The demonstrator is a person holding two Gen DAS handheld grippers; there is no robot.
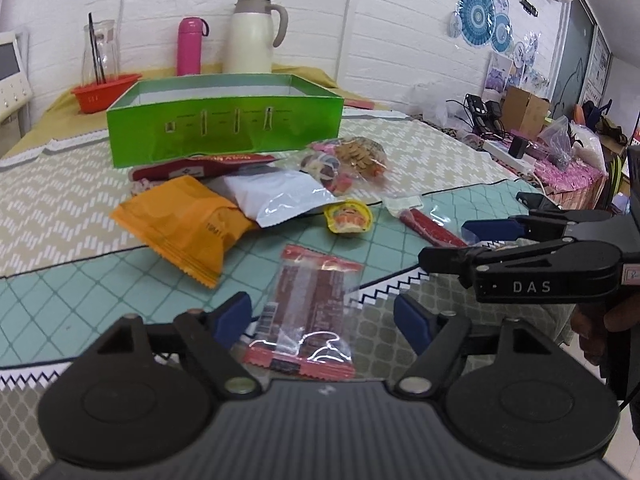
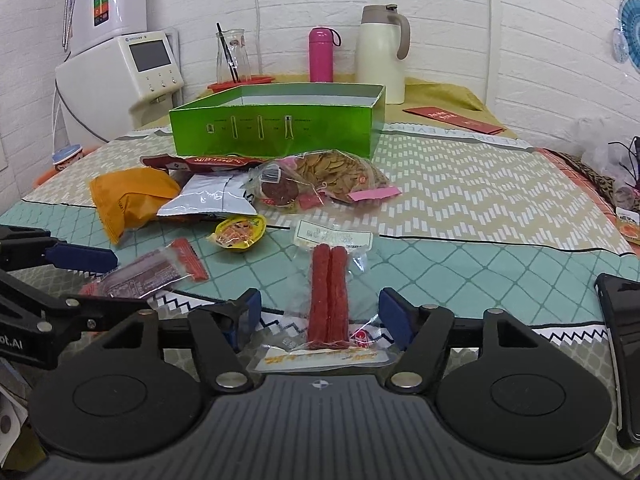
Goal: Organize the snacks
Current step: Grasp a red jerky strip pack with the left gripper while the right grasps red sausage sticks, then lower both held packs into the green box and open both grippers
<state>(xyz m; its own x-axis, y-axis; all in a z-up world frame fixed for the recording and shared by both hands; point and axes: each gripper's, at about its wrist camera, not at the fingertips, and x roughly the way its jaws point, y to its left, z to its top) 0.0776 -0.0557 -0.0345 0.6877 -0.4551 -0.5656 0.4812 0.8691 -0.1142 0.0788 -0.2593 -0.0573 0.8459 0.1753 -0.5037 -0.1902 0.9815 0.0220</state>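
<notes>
We see two snack packets, each lying flat between the spread fingers of one tool. The clear packet of dark red-brown strips with red sealed ends (image 1: 306, 312) lies between the left tool (image 1: 322, 316), its long axis running away from that tool and leaning slightly right; the pads stand apart and do not press it. The clear packet holding two red sausage sticks (image 2: 328, 300) lies between the right tool (image 2: 320, 312), its long axis pointing straight ahead, white label at the far end; these pads too stand apart from it.

Both rest on a worktop under a cloth of teal lattice and beige chevron (image 2: 480, 264). Ahead of the tools we note a heap: an orange crimped pouch (image 1: 188, 228), a silver foil bag (image 1: 276, 196), a small yellow cup (image 1: 347, 220) and a clear bag of biscuits (image 1: 356, 160). Beyond the heap stands an open green cardboard box (image 1: 224, 128). Behind it, against a white brick wall (image 1: 384, 20), stand a pink flask (image 1: 189, 46) and a cream jug (image 1: 252, 36).
</notes>
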